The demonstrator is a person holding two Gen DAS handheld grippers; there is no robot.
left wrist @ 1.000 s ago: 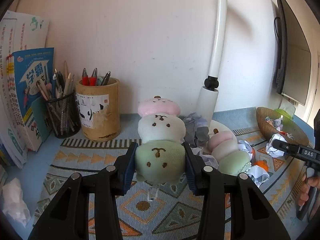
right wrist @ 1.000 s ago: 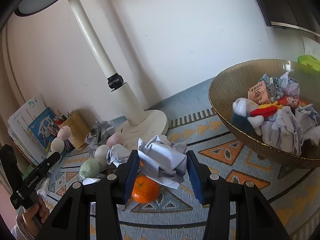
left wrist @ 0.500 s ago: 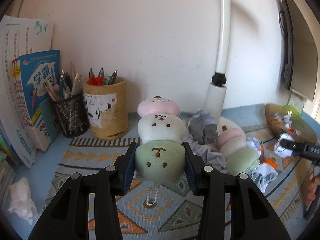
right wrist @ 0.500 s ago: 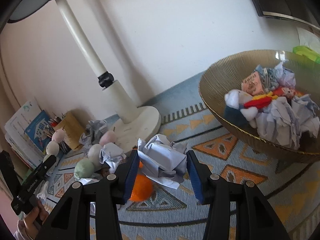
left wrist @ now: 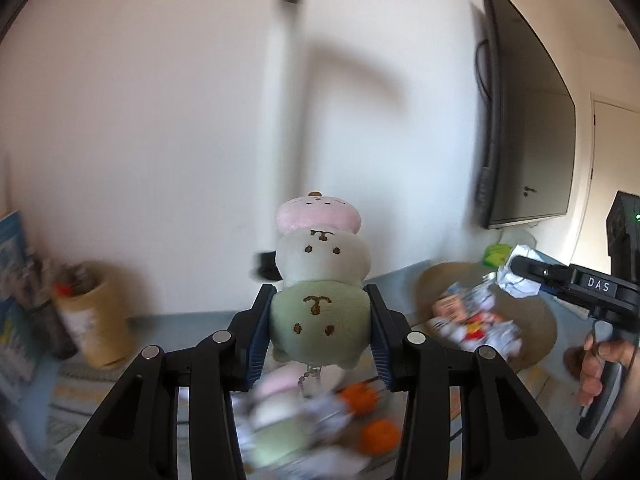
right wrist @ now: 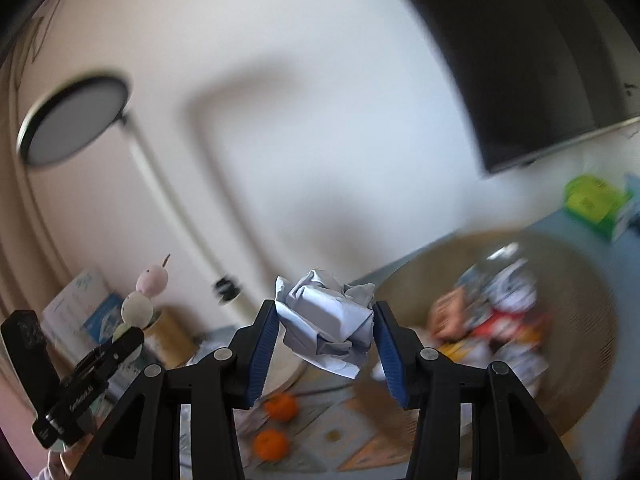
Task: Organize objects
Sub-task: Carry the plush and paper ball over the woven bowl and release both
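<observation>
Left wrist: jaws clamped on plush toy (left wrist: 319, 326).

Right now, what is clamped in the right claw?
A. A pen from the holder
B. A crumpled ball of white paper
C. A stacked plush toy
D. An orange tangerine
B. In the right wrist view the right claw has its blue pads pressed against both sides of a crumpled paper ball, while the tangerines lie on the mat below and the stacked plush toy sits in the left claw.
</observation>
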